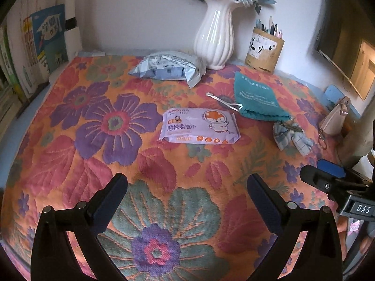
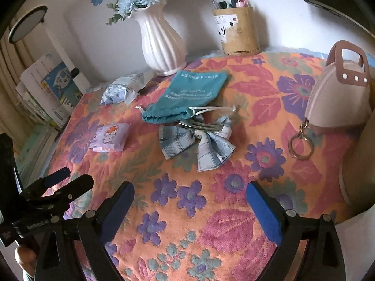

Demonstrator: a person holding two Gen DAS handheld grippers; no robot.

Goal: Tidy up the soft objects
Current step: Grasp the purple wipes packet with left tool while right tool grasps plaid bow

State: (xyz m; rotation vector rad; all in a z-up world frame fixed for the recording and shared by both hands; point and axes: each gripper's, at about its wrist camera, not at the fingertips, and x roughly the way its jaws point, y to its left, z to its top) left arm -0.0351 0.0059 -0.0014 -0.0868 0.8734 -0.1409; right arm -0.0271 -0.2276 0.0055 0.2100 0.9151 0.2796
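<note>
A purple wipes pack (image 1: 199, 126) (image 2: 110, 137) lies flat in the middle of the floral cloth. To its right a teal drawstring pouch (image 1: 255, 96) (image 2: 187, 96) lies flat, and a blue plaid bow with a metal clip (image 1: 293, 138) (image 2: 199, 140) rests just in front of the pouch's mouth. A crumpled pale blue packet (image 1: 168, 68) (image 2: 121, 89) lies at the back. My left gripper (image 1: 185, 192) hangs open over the near cloth, nothing between its fingers. My right gripper (image 2: 189, 199) is open too, short of the bow and empty.
A white ribbed vase (image 1: 218, 39) (image 2: 161, 44) with blue flowers and a pen holder (image 1: 264, 51) (image 2: 239, 30) stand at the back wall. A pink purse with a key ring (image 2: 339, 96) (image 1: 332, 121) sits at the right edge. Books (image 1: 35, 46) lean at the left.
</note>
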